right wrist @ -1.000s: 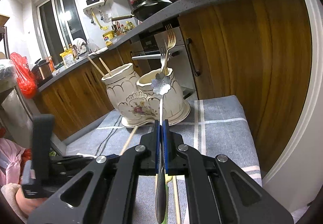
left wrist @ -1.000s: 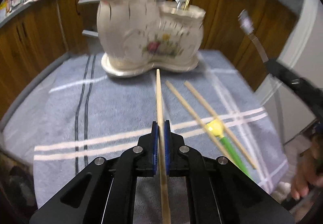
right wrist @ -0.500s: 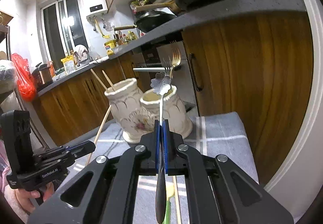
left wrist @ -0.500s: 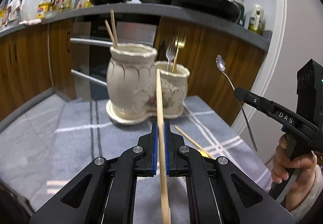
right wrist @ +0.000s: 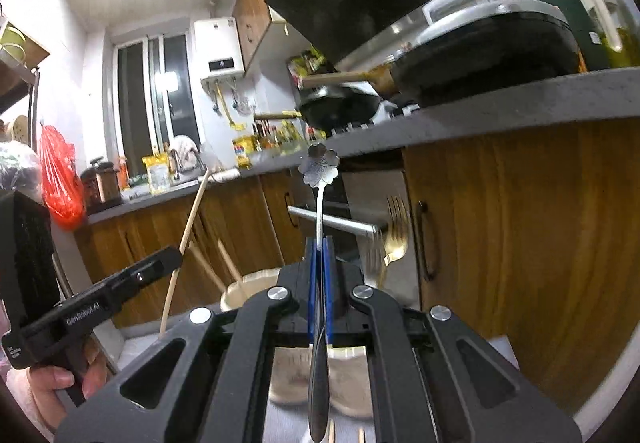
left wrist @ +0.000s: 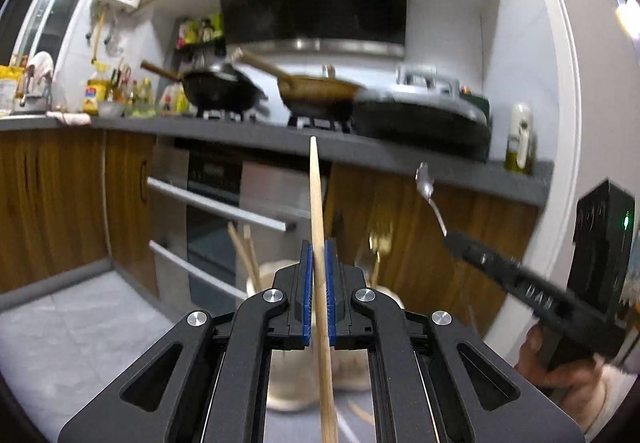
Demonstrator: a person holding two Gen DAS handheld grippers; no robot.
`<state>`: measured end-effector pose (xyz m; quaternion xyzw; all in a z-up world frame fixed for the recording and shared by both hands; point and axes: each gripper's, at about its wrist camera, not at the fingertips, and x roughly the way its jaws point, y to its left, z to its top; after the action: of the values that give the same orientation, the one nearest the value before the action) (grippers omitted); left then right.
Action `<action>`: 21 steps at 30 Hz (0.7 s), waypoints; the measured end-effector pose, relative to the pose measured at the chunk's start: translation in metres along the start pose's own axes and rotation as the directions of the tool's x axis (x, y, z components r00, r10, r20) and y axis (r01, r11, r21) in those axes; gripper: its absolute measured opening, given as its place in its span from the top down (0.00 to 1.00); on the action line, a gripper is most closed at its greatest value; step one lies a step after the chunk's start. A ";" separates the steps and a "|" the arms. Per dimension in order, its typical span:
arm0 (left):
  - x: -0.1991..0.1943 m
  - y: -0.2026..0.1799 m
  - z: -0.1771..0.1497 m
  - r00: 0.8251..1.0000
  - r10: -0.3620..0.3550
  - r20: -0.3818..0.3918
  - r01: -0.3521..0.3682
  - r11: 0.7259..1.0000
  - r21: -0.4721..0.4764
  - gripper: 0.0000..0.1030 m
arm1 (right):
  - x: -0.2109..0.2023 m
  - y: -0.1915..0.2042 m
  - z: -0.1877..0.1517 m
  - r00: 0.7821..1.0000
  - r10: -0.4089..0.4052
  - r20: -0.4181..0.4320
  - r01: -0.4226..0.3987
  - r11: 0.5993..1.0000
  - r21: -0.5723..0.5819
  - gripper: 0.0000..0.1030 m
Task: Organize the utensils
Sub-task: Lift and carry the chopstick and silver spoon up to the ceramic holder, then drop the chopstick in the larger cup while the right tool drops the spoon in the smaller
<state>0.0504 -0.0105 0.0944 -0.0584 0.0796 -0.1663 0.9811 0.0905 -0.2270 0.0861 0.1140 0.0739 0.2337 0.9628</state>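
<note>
Chopstick (left wrist: pixel 318 227): pinched between the blue pads of the left claw (left wrist: pixel 319 275), held steeply upright, tip raised against the kitchen counter (left wrist: pixel 248 133) edge behind. The same chopstick shows in the right wrist view (right wrist: pixel 188 231), angled up from the left claw (right wrist: pixel 160 263).

Spoon (right wrist: pixel 320 179): pinched by its handle in the right claw (right wrist: pixel 319 283), flower-shaped bowl uppermost. In the left wrist view the spoon (left wrist: pixel 430 195) projects up and left from the right claw (left wrist: pixel 456 241).

Holder (right wrist: pixel 250 285): cream ceramic, low in both views, largely hidden behind the claws. Two chopsticks (left wrist: pixel 244 255) stand in one compartment; forks (right wrist: pixel 394 231), one gold, stand in the other. Both held utensils are above the holder, not in it.

Below the right claw, loose chopstick ends (right wrist: pixel 346 435) lie on the cloth-covered desk (right wrist: pixel 288 423).

Surroundings: wood cabinets (right wrist: pixel 520 243), pans (left wrist: pixel 224 91) on the hob.
</note>
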 end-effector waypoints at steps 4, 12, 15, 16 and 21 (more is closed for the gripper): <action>0.015 -0.006 0.014 0.998 0.016 0.062 -0.019 0.999 0.039 0.94 | 0.021 -0.004 0.010 0.999 0.027 0.026 -0.027 1.000 -0.016 0.97; 0.064 -0.006 0.026 0.991 0.081 0.110 -0.088 0.994 0.065 0.94 | 0.063 -0.016 0.010 0.998 0.049 0.032 -0.049 0.999 -0.008 0.97; 0.075 -0.004 0.025 0.984 0.122 0.130 -0.133 0.987 0.085 0.94 | 0.075 -0.015 0.003 0.999 0.043 0.028 -0.043 0.999 -0.028 0.97; 0.077 -0.004 0.024 0.983 0.126 0.133 -0.138 0.987 0.087 0.94 | 0.078 -0.014 0.000 0.999 0.039 0.024 -0.039 0.999 -0.039 0.97; 0.088 -0.008 0.013 0.981 0.144 0.134 -0.162 0.977 0.138 0.94 | 0.095 -0.013 -0.018 0.999 0.026 -0.046 -0.029 0.998 -0.063 0.97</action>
<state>0.1323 -0.0459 0.0964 0.0110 0.0108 -0.0916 0.9957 0.1767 -0.1904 0.0574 0.0789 0.0867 0.2518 0.9607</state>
